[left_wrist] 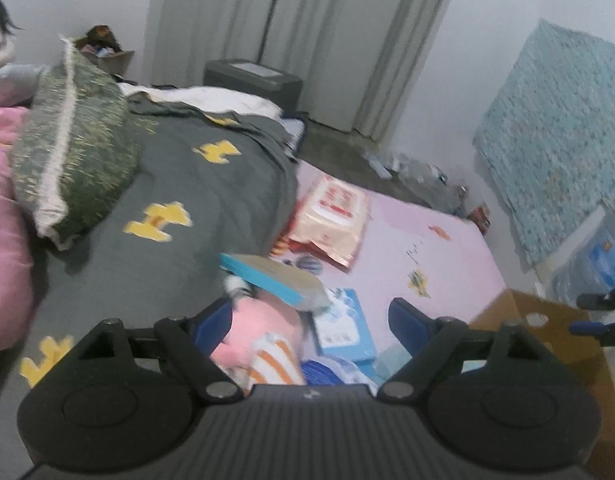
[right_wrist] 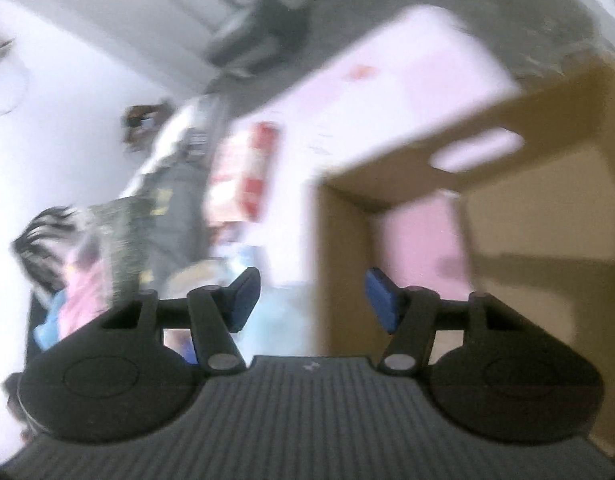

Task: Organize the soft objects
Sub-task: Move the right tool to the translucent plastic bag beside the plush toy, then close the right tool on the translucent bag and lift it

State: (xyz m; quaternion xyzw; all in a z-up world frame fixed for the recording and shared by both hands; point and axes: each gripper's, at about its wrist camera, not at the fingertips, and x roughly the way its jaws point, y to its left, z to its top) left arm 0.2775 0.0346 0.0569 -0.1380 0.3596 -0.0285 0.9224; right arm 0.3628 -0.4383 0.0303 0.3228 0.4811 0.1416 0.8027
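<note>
Pink plush toy (left_wrist: 259,336) lies on the bed between the left gripper (left_wrist: 311,320)'s spread, empty fingers, amid packets. Closing carelessly could snag the blue tissue pack (left_wrist: 343,328) too (it's touching). The right gripper (right_wrist: 313,298), open and empty, hangs beside the cardboard box (right_wrist: 507,208).

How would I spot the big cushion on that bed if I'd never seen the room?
Start at the bed with the dark grey blanket printed with yellow shapes. At its far left end, beside the pink bedding, the cushion stands propped up. It alone is speckled green with a white stripe down its middle.
</note>
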